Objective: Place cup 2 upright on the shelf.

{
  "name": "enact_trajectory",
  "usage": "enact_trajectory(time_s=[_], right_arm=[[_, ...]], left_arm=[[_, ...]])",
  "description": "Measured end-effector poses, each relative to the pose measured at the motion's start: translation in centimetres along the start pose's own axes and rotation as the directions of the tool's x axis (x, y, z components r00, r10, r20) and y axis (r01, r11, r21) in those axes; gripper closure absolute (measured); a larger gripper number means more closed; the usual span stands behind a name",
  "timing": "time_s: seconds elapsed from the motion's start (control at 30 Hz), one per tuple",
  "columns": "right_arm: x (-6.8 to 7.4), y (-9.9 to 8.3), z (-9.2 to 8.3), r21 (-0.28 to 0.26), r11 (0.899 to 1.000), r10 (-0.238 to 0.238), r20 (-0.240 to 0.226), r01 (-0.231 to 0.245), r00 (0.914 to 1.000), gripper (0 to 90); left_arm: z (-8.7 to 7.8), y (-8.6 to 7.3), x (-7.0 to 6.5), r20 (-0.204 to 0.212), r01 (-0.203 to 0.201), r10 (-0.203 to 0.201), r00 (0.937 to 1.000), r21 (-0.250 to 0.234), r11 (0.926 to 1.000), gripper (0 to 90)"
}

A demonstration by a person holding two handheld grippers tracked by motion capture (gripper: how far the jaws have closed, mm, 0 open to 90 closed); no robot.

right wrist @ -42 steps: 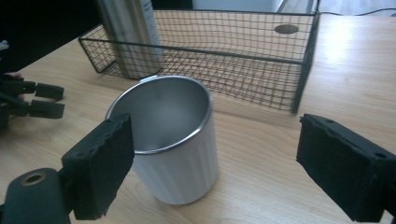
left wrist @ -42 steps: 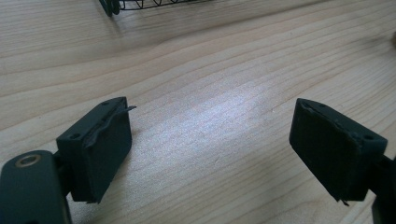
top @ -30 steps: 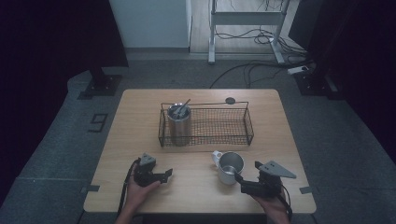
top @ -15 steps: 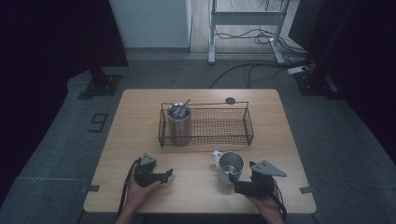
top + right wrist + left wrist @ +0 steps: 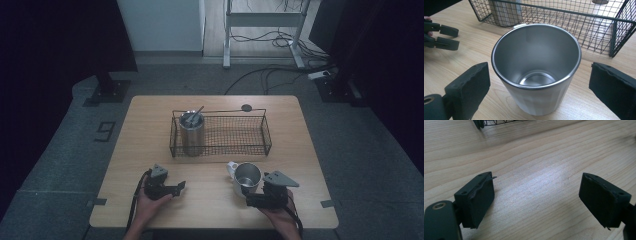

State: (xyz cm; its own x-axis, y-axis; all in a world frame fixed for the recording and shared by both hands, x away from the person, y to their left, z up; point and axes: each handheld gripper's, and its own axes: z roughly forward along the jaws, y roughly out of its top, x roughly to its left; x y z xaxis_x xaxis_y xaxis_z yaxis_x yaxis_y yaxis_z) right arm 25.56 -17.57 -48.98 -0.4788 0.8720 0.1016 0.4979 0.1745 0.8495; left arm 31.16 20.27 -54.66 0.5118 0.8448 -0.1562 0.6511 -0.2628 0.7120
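**Mia:** Is the cup (image 5: 536, 67) picked up yet?

**Ben:** No. It stands on the tabletop (image 5: 210, 200), just in front of the wire basket (image 5: 220, 135). The right tool (image 5: 537, 85) has its jaws apart, one on each side of the cup, not pressing it.

**Mia:** And the left tool (image 5: 536, 200)?

**Ben:** Apart too, holding nothing.

**Mia:** What's inside?

**Ben:** The cup is empty. The basket holds a tall metal tumbler (image 5: 191, 132) with a spoon-like thing sticking out.

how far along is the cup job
One metal tumbler with a utensil in it already stands in the wire basket. In hand: the right tongs are open around the steel mug, pads not yet touching. Left to do: grip and move it. The left tongs rest open on the table.
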Motion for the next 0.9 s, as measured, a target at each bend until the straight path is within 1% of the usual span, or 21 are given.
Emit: enact_trajectory(time_s=[0.23, 0.33, 0.53, 0.9], right_arm=[[0.1, 0.0, 0.6, 0.011, 1.0, -0.005, 0.008, 0.005, 1.0, 2.8], [0.1, 0.0, 1.1, 0.015, 1.0, -0.009, 0.006, 0.008, 0.9999, 1.2], [0.4, 0.1, 2.0, 0.013, 1.0, -0.023, 0.019, 0.023, 0.9996, 1.0], [1.1, 0.4, 3.5, 0.03, 0.998, -0.051, 0.046, 0.05, 0.9976, 0.1]], left_arm=[[0.0, 0.0, 0.0, 0.008, -0.001, 0.001, 1.0, 0.001, 1.0, 13.3], [0.0, 0.0, 0.0, 0.007, -0.002, 0.002, 1.0, 0.002, 1.0, 13.3], [0.0, 0.0, 0.0, 0.009, -0.001, 0.001, 1.0, 0.0, 1.0, 13.3], [0.1, 0.1, 0.0, 0.013, 0.002, -0.002, 0.9999, 0.0, 1.0, 13.3]])
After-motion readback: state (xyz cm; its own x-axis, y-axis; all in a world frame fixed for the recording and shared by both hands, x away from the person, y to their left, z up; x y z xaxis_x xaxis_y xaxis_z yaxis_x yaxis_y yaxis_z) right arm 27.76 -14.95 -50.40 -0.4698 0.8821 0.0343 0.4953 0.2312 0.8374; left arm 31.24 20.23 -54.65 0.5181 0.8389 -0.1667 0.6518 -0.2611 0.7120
